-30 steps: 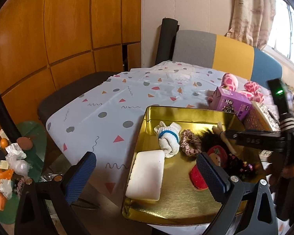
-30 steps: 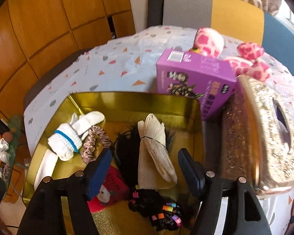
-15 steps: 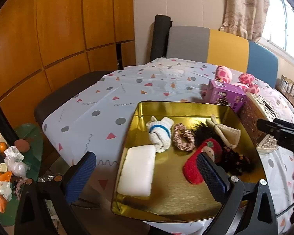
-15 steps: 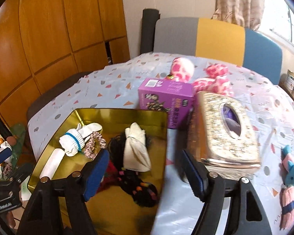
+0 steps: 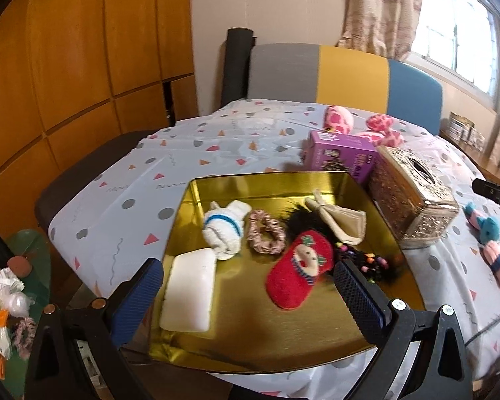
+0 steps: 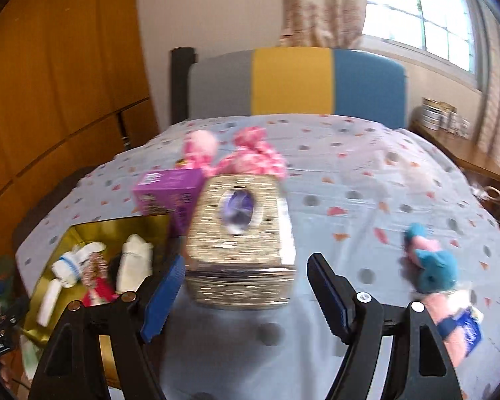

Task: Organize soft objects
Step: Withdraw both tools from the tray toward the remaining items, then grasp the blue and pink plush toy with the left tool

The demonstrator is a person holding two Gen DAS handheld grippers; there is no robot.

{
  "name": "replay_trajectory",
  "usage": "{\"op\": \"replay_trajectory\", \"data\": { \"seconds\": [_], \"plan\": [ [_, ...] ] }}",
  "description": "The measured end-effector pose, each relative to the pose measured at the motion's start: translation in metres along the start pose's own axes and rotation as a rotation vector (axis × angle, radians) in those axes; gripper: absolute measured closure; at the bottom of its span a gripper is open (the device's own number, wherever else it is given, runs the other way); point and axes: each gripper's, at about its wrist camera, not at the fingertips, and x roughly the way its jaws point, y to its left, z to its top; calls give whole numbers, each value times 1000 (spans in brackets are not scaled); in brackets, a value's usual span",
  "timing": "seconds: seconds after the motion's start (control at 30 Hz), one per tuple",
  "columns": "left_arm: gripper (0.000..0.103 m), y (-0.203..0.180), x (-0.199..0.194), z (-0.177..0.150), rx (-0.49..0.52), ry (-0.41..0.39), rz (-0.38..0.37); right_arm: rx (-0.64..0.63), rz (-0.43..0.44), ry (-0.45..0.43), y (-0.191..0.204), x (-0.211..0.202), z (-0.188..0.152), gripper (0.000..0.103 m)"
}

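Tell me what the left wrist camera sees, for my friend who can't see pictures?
A shiny gold tray on a spotted tablecloth holds soft things: a red slipper, a pink scrunchie, a white rolled sock and a white pad. The open left gripper hovers empty at the tray's near edge. A sparkly tissue box sits beside the tray.

Tray point(image 5: 376, 330): gold metal, glossy, mirror-like. Red sock point(image 5: 300, 270): fuzzy cloth. White sock point(image 5: 223, 233): ribbed knit. Scrunchie point(image 5: 266, 236): shiny satin-like fabric. White pad point(image 5: 190, 290): smooth, matt. Tissue box point(image 5: 413, 193): glittery, rough w/ sparkle. Purple box point(image 5: 340, 153): printed card. Tablecloth point(image 5: 143, 186): smooth, slight sheen, creased. Wall panels point(image 5: 76, 76): polished wood. Gripper pads point(image 5: 136, 303): blue, ribbed.
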Motion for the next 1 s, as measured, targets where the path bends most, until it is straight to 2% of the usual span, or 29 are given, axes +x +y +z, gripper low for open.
{"op": "replay_trajectory", "data": {
  "seconds": [0.13, 0.23, 0.37, 0.5, 0.57, 0.6, 0.73, 0.83, 1.0],
  "plan": [
    [0, -15, -1, 0, 38, 2, -36, 57, -85, 5, -40, -5, -1, 26],
    [0, -31, -2, 1, 79, 1, -100, 135, -146, -4, -78, -12, -3, 26],
    [0, -53, -6, 2, 134, -7, -172, 268, -288, -36, -140, -26, -7, 26],
    [0, -82, -6, 6, 189, 7, -276, 447, -450, -68, -211, -44, -25, 26],
    [0, -100, -7, 9, 218, 13, -331, 563, -510, -76, -242, -54, -40, 26],
    [0, -108, -8, 10, 233, 17, -349, 663, -524, -77, -262, -58, -51, 26],
    [0, -148, -7, 11, 300, 40, -412, 934, -472, -96, -303, -68, -79, 26],
    [0, -177, -1, 13, 337, 79, -451, 1015, -426, -94, -313, -69, -89, 26],
    [0, -219, 4, 12, 376, 108, -517, 1074, -377, -94, -317, -69, -98, 26]
  ]
}}
